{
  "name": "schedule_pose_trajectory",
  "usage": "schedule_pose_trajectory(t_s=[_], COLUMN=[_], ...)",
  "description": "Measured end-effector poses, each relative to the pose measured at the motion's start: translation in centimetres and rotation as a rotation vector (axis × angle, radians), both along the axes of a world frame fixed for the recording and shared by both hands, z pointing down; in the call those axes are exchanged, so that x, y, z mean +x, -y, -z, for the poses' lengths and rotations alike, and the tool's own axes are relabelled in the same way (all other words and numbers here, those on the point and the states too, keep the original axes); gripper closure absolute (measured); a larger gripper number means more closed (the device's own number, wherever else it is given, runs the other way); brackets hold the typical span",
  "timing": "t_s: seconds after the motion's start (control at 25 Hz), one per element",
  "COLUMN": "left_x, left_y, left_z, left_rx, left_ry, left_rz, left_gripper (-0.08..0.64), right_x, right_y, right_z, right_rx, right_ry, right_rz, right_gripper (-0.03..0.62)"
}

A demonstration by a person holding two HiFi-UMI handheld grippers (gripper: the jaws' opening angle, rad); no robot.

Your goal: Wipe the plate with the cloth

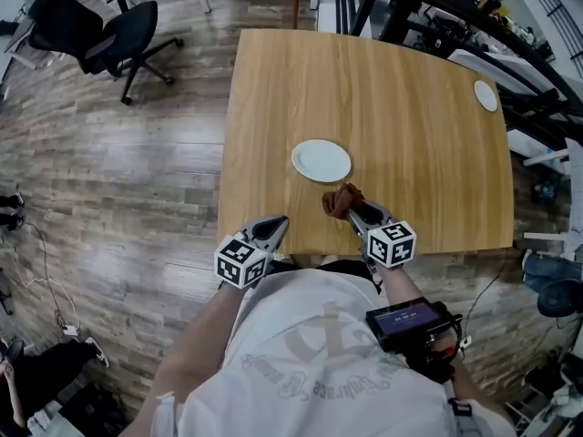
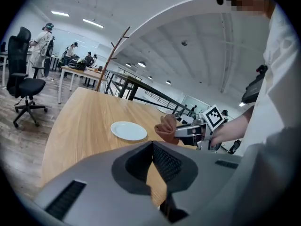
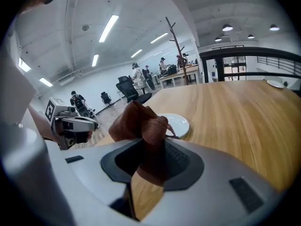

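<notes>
A white round plate [image 1: 321, 160] lies on the wooden table [image 1: 401, 107], a little left of its middle. My right gripper [image 1: 352, 209] is shut on a crumpled brown cloth [image 1: 341, 199] just in front of the plate's near right side, above the table. In the right gripper view the cloth [image 3: 143, 126] bulges out of the jaws with the plate [image 3: 175, 124] behind it. My left gripper [image 1: 273, 228] hovers at the table's near edge, shut with nothing in it. The left gripper view shows the plate [image 2: 128, 130], the cloth [image 2: 165, 128] and the right gripper [image 2: 186, 133].
A second small white plate [image 1: 485, 95] sits near the table's far right corner. A black office chair [image 1: 109, 35] stands on the wood floor at the far left. Dark racks and equipment [image 1: 455, 16] line the far right side.
</notes>
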State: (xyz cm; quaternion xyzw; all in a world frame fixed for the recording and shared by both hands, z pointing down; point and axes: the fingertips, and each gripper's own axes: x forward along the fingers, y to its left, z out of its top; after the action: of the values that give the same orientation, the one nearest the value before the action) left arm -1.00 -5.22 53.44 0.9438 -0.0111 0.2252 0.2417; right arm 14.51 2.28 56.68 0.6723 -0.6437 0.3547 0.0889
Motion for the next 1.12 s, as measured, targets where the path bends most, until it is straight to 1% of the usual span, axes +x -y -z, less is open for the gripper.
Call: schedule_pose_trajectory(t_s=[0.08,0.16,0.32,0.56,0.8,0.92,1.12], left_x=[0.0,0.0,-0.3,-1.9,-1.6,-1.4,-1.3], left_y=[0.9,1.9,2.2,2.9,1.7,0.9,-0.6], left_z=[-0.3,-0.5,-0.6,-1.2,-1.3,-1.5,-1.8], left_rx=[-0.002,-0.004,-0.028,-0.049,-0.066,-0.074,-0.071], left_ry=[-0.005,-0.010,-0.024,-0.002,0.022,0.035,0.066], left_rz=[-0.016,-0.013,0.014,0.071,0.119,0.131,0.135], left_gripper=[0.549,0.549,0.549,0.549,0.549,0.549,0.549], right_x=[0.2,0.2,0.7,1.7,4.9,6.9,9.0], right_y=[0.3,0.7,1.0,2.5,2.2,3.2,5.1], right_z=[-0.4,-0.5,-0.5,-1.9,-3.0,-3.2,-4.5], right_rx=[-0.040,-0.067,-0.094,-0.146,-0.183,-0.189,-0.241], right_ry=[-0.026,-0.041,-0.056,-0.098,-0.140,-0.176,-0.250], right_rz=[-0.023,-0.028,-0.019,0.012,-0.001,-0.009,0.049], right_gripper=[0.466,0.466,0.466,0.465,0.465,0.465,0.465])
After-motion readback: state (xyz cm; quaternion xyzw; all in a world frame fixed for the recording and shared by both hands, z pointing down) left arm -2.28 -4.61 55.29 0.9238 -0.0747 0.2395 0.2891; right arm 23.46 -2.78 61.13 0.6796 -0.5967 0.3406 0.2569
